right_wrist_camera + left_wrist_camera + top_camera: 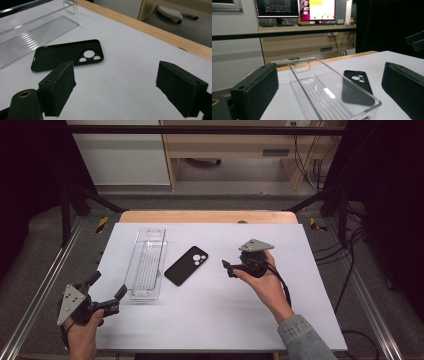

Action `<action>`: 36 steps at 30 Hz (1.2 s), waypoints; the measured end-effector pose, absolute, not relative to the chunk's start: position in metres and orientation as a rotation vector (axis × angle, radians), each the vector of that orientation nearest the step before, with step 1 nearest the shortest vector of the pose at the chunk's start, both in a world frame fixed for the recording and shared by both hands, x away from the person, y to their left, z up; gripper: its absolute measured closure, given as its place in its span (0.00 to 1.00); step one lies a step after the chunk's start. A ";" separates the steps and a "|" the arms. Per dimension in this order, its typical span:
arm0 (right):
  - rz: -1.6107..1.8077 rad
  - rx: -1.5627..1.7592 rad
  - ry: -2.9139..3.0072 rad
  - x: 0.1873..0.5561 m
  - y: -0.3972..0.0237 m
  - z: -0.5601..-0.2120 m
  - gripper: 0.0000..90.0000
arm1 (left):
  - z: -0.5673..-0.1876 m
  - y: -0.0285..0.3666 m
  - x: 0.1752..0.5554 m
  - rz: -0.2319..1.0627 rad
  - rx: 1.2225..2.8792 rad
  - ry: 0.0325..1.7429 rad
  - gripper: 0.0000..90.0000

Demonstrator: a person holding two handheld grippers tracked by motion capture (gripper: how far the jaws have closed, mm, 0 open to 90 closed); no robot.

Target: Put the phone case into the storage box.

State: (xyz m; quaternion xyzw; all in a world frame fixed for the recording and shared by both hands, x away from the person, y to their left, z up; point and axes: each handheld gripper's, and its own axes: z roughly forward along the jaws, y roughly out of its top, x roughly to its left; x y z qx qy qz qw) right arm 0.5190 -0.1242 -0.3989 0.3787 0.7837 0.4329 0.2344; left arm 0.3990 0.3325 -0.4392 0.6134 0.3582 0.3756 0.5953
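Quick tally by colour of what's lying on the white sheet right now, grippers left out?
Clear: 1, the long plastic tray
Black: 1, the phone case
Total: 2, lying side by side on the sheet, with the case to the right of the tray in the high view.

Clear glossy plastic tray point(146, 262), ribbed floor; matt black phone case point(186, 265); smooth matt white tabletop point(215, 310), bare wood far edge; rough black foam pads point(60, 85).
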 end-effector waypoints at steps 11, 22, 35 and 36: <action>1.135 1.117 2.245 0.557 -0.091 -0.409 0.17 | -0.439 0.335 0.399 0.891 1.431 0.841 0.01; 1.141 1.181 2.245 0.587 -0.068 -0.419 0.28 | -0.439 0.337 0.400 0.885 1.416 0.851 0.01; 1.144 1.213 2.252 0.596 -0.050 -0.436 0.41 | -0.438 0.335 0.400 0.889 1.427 0.844 0.01; 1.136 1.215 2.256 0.597 -0.050 -0.438 0.43 | -0.438 0.335 0.400 0.888 1.426 0.844 0.01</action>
